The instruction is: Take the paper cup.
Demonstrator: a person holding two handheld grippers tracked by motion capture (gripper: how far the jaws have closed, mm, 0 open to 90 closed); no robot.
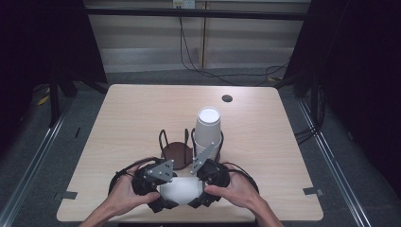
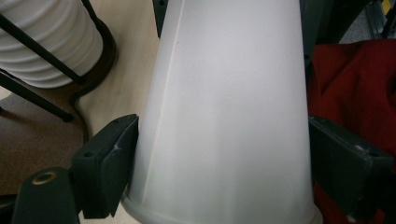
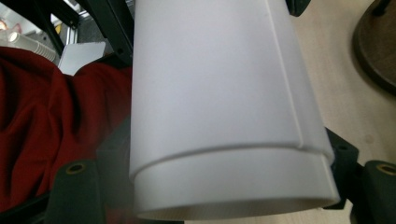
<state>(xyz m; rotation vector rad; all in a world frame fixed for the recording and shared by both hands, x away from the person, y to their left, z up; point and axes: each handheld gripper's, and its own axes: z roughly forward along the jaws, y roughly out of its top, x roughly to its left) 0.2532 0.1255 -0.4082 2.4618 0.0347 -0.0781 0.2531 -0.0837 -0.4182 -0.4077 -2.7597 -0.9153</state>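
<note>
Nested white cups held crosswise between two hand-held grippers

The white cups lie on their side just above the near edge of the counter, long axis running left to right. The left hand-held gripper clamps the narrow end and the right hand-held gripper clamps the wide rim end, where an inner cup peeks out, so a straight pull apart along that axis looks likely.
</note>
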